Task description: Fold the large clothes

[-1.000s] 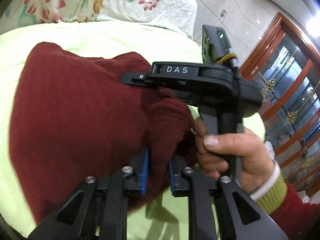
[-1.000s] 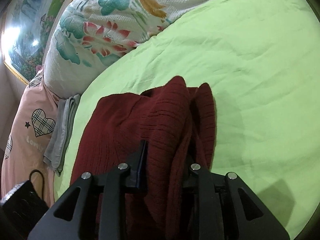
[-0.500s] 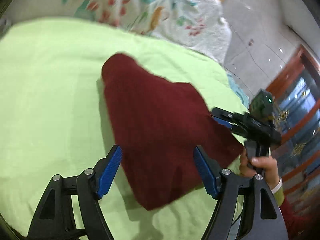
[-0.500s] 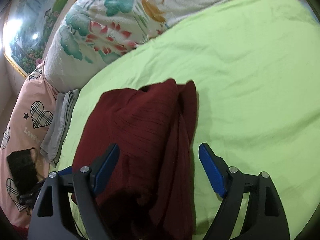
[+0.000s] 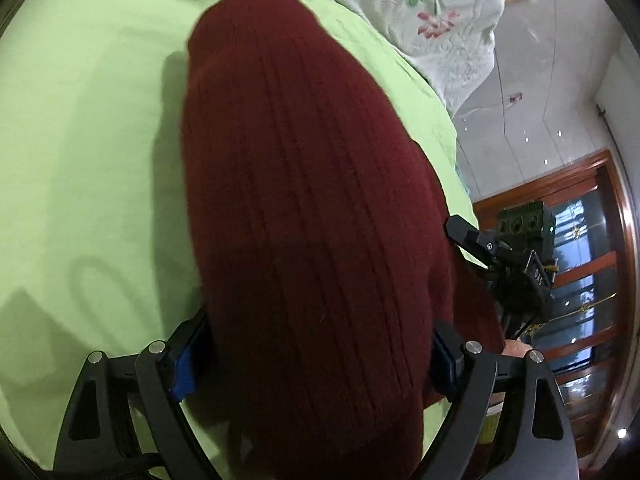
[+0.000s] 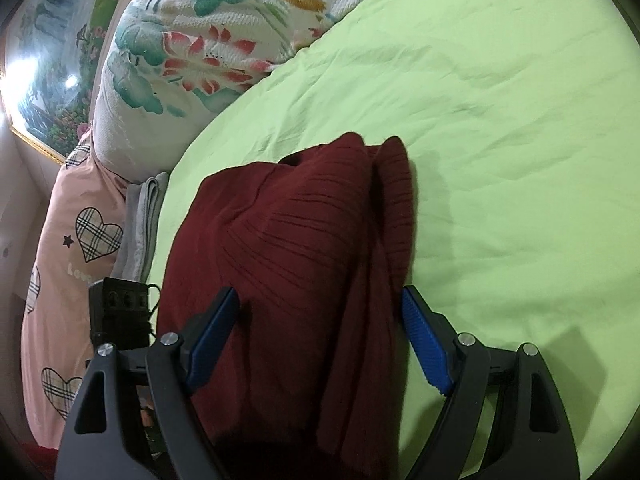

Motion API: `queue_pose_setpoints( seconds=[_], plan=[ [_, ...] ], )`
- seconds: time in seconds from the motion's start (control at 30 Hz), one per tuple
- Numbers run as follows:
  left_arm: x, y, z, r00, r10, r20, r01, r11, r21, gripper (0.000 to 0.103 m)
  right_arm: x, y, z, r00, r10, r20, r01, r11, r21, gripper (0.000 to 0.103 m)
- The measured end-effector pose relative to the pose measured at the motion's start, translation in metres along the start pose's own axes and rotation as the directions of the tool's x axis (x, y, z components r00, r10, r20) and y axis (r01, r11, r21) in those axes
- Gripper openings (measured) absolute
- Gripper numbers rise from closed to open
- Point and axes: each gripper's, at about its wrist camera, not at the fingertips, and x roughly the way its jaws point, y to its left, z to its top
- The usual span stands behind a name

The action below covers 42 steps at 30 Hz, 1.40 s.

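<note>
A dark red ribbed sweater [image 5: 304,184] lies folded in a long thick bundle on the green bed sheet [image 5: 80,160]. My left gripper [image 5: 316,364] sits low at its near end. Its jaws are opening wide, with the bundle bulging up between the blue pads [image 5: 186,364]. In the right wrist view the same sweater [image 6: 288,240] shows loose folds and a rolled right edge. My right gripper [image 6: 320,336] stands open astride that end, its pads clear of the cloth's sides. The black body of the right-hand tool [image 5: 520,272] shows past the sweater's right edge.
A floral quilt [image 6: 208,40] is heaped at the head of the bed, with a pink heart-print pillow [image 6: 72,248] and a folded grey cloth [image 6: 140,224] beside it. The bed edge drops to a tiled floor [image 5: 540,100]. A wooden glass-fronted cabinet [image 5: 592,280] stands beyond.
Both grippers have gone from shut on the sweater to wide open, letting it go. The left one has rolled, sunk and swung to look along the bundle. The right one has barely moved.
</note>
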Motion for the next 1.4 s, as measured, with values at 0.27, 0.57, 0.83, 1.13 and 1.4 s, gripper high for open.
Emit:
queue_pose_setpoints(
  seconds=[0.27,0.57,0.83,1.13,1.4],
  plan=[
    [-0.001,-0.021,-0.003,0.997,0.066,0.038,-0.069,0.995,0.079,0.067,0.008,0.007,-0.006,0.999,0.011,-0.032,-0.011,1.0,-0.002,0.036],
    [-0.085,-0.025,-0.037,0.979,0.112,0.169,-0.137,0.98,0.143,0.061,0.019,0.081,-0.031,0.993,0.119,0.001,-0.119,0.991,-0.064,0.031],
    [-0.19,0.032,-0.07,0.937,0.26,0.234,-0.287,0.954,0.089,0.061,0.1,0.154,-0.056,0.957,0.269,-0.104,-0.279,0.956,-0.095,0.031],
    [-0.199,0.092,-0.1,0.92,0.315,0.232,-0.327,0.945,0.012,0.07,0.142,0.156,-0.075,0.973,0.175,-0.149,-0.188,0.979,-0.083,0.045],
    [-0.232,0.075,-0.143,0.859,0.41,0.306,-0.431,0.902,0.003,0.076,0.108,0.157,-0.071,0.993,0.087,-0.073,-0.094,0.991,-0.092,0.059]
  ],
)
